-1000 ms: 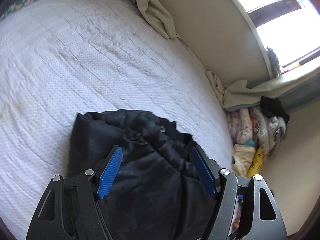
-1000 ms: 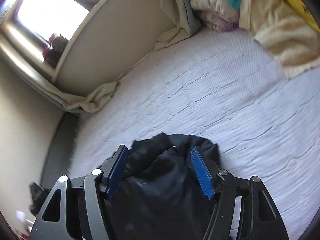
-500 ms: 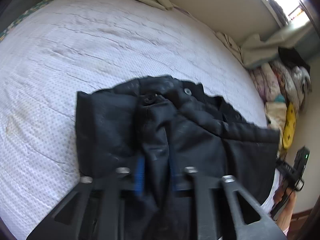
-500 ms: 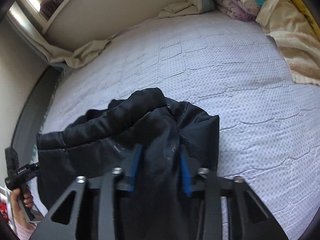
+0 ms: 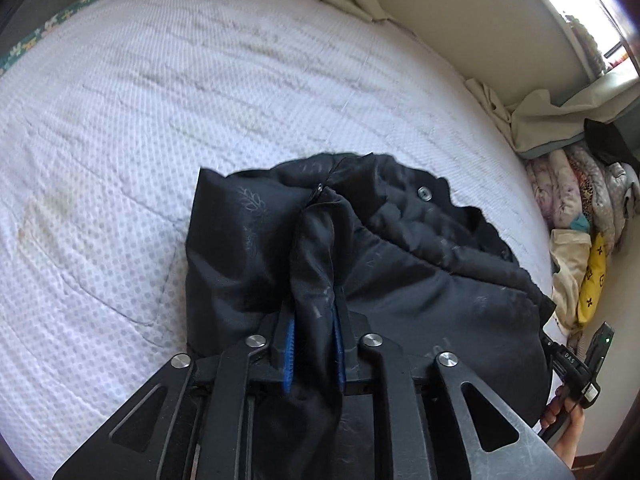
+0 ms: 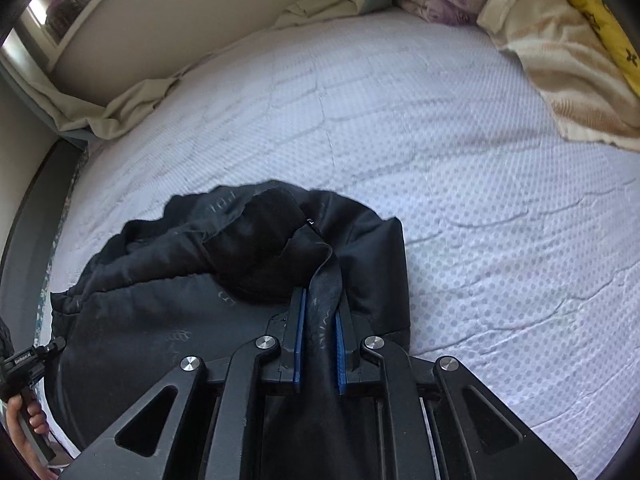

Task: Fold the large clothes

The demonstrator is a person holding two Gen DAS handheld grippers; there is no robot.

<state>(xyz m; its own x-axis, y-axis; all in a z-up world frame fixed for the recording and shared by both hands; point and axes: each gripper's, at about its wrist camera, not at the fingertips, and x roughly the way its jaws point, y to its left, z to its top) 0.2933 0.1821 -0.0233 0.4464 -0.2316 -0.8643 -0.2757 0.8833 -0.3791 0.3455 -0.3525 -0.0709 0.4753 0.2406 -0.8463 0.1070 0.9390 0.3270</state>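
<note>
White quilted bedding (image 5: pixel 168 92) spreads under our black jacket (image 5: pixel 420 264), which lies at the near edge of the bed, long axis running side to side between us, collar away from us. Our left gripper (image 5: pixel 312 316) and right gripper (image 6: pixel 320 316) each pinch a fold of it.

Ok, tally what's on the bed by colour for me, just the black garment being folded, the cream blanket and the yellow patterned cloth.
Black: 1, the black garment, pinched by the left gripper and the right gripper
Cream: 1, the cream blanket
Yellow: 1, the yellow patterned cloth
Total: 3
</note>
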